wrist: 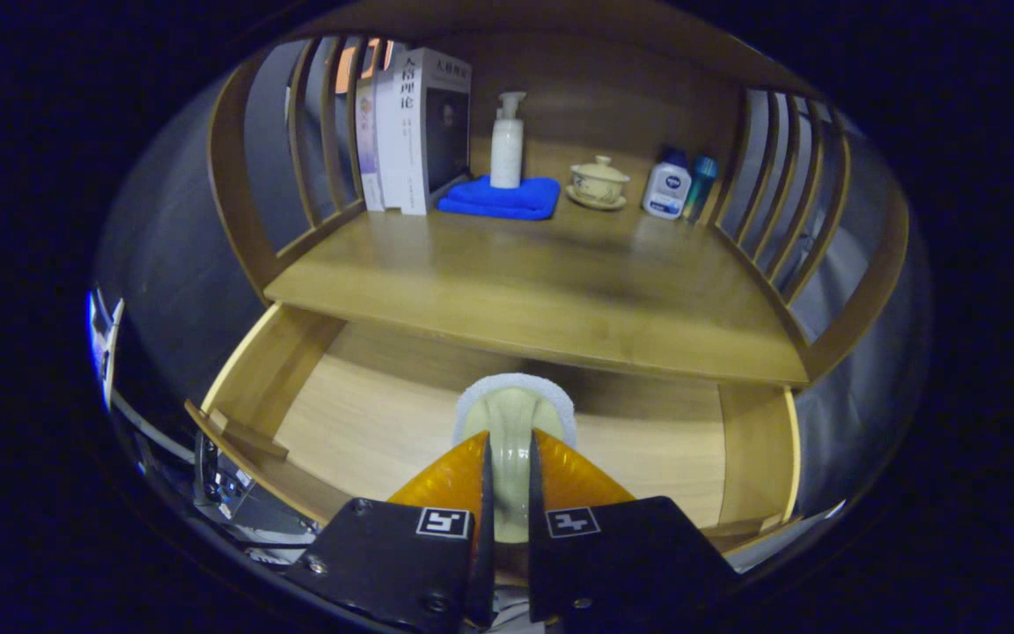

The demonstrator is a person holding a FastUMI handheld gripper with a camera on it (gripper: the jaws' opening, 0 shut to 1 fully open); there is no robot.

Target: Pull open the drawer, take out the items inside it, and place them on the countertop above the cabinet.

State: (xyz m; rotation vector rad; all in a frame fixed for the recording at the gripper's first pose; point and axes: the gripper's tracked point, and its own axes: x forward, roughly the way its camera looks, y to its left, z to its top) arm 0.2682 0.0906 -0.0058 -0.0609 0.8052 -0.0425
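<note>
the brush [514, 423], a pale handled thing with a white fluffy rim round its far end, sits gripped between the jaws of the gripper [507, 475], its handle running back down the narrow gap between the two fingers and its head poking out just ahead of the tips. both fingers press on the handle from either side, so the jaws are clenched on it. the brush is held above the open drawer [366, 414], whose light wooden floor lies bare below and around it; whether the head touches that floor cannot be told. the drawer is pulled well out, its side walls showing to either side of the fingers. just beyond the brush, above the drawer, is the front edge of the bench [542, 291], a wooden top with slatted railings curving up on both sides. along the back of the bench stand several things, well apart from the jaws: a row of upright books [415, 132] on the left, beside them a folded blue cloth [500, 199] with a white pump bottle [507, 145] standing on it, then a lidded teacup [598, 181] on a saucer, then a small white bottle [667, 187] with a teal one [701, 180] just beside it against the right railing.
</note>
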